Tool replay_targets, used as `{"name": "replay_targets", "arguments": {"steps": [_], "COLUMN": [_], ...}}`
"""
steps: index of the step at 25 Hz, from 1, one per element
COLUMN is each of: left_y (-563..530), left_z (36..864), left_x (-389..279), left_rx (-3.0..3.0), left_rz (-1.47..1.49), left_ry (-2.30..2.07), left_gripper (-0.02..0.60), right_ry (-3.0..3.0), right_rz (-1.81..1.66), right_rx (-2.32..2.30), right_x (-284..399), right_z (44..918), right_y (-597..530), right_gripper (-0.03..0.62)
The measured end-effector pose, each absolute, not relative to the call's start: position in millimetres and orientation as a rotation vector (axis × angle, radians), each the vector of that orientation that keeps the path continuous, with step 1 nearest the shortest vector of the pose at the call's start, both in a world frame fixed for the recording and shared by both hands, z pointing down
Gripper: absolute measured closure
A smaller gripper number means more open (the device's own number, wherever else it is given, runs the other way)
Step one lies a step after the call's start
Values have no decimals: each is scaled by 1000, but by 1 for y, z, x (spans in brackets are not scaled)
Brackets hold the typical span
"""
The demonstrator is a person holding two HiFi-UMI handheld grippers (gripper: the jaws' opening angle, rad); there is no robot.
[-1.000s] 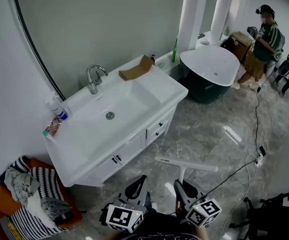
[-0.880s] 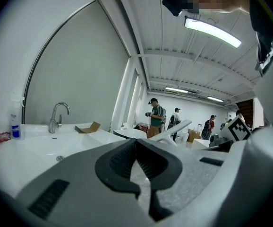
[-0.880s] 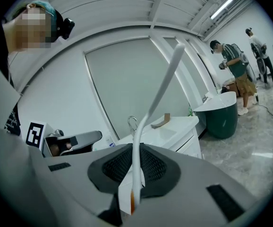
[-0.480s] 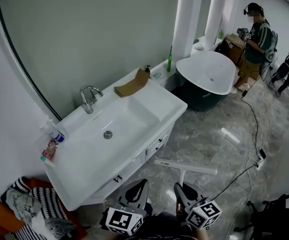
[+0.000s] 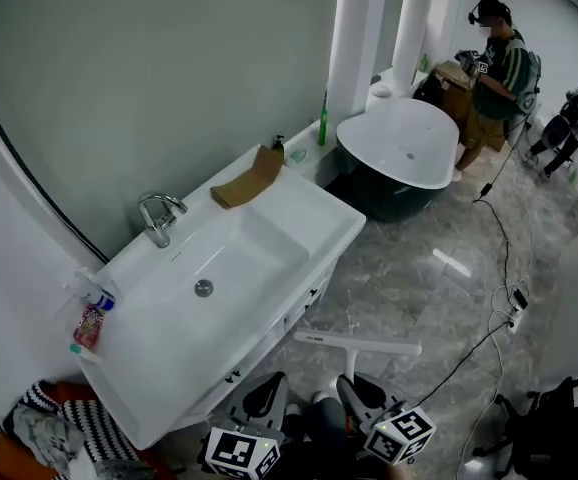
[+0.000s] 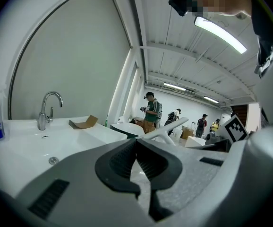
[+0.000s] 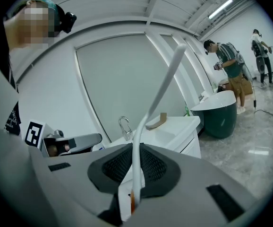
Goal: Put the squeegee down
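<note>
The white T-shaped squeegee point(image 5: 360, 345) hangs over the marble floor in the head view, blade crosswise and handle running back into my right gripper point(image 5: 352, 386). In the right gripper view that gripper point(image 7: 137, 163) is shut on the thin white handle point(image 7: 156, 98), which curves up and away from the pads. My left gripper point(image 5: 268, 392) is level beside it, to the left. In its own view the left gripper point(image 6: 136, 148) is shut with nothing between the pads, and the squeegee blade point(image 6: 173, 126) shows just beyond it.
A white vanity with a sink point(image 5: 219, 268) and chrome faucet point(image 5: 157, 216) stands ahead on the left, with a folded cardboard piece point(image 5: 245, 179) at its far end. Beyond is a dark bathtub point(image 5: 399, 148). A person point(image 5: 493, 68) stands at the back right. Cables point(image 5: 499, 298) cross the floor.
Both grippers have travelled level towards the vanity, the right one still holding the squeegee. In the head view the sink now lies lower and closer, and the laundry basket has slid mostly out of frame.
</note>
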State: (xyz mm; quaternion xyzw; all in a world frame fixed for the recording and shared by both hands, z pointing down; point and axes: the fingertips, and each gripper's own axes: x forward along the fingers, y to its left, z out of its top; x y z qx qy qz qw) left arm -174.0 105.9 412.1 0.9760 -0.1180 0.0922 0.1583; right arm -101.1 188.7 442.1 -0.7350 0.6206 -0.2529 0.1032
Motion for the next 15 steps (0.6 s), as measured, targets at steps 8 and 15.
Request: {"name": "replay_targets", "arguments": {"steps": [8, 15], "left_y": [94, 73], "left_z": [417, 411], "left_x": [-137, -82], "left_rx": [2768, 2763], "left_rz": [269, 230], "left_ry": [-353, -433], "left_gripper": [575, 575], "right_ry": [1818, 1895], "right_rz": [-783, -793], "right_rx": [-2163, -2123], "right_x": [-60, -2], "right_z": [448, 450], "right_y": [179, 156], "right_gripper": [539, 539]}}
